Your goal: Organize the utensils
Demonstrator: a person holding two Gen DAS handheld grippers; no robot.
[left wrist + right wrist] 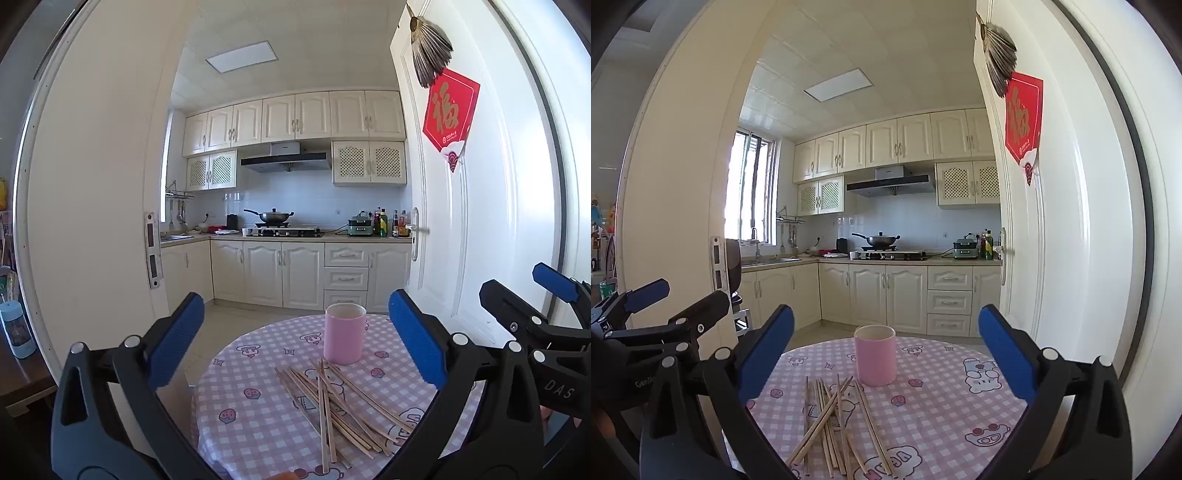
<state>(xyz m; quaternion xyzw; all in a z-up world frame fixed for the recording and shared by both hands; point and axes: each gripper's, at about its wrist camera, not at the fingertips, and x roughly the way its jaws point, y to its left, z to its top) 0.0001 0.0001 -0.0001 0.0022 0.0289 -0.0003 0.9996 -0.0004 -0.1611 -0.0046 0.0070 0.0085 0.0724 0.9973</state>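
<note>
Lying in a loose crossed heap on the desk (258, 424), the chopsticks (340, 402) sit just in front of the pink cup (345, 334), their far tips near its base though I cannot tell if any touch it; the cup stands upright, mouth up, and looks empty from here. Both grippers hang above the near edge of the desk, well short of the heap; the left gripper (295, 339) has its fingers spread wide and holds nothing; the right gripper (886, 354) is likewise released and empty.

My guess is that the sticks are light, stiff and thin wood or bamboo; they should not bend or break under a firm pinch, but they are slim and smooth enough to roll or pivot between the pads; being stacked across one another, lifting one may drag or scatter its neighbours. A stick on top of the heap looks the easiest first pick, taken near its middle so it stays level, or nearer one end if it is to be tipped upright into the cup; the cup itself seems light enough to be knocked over by a careless stick.
</note>
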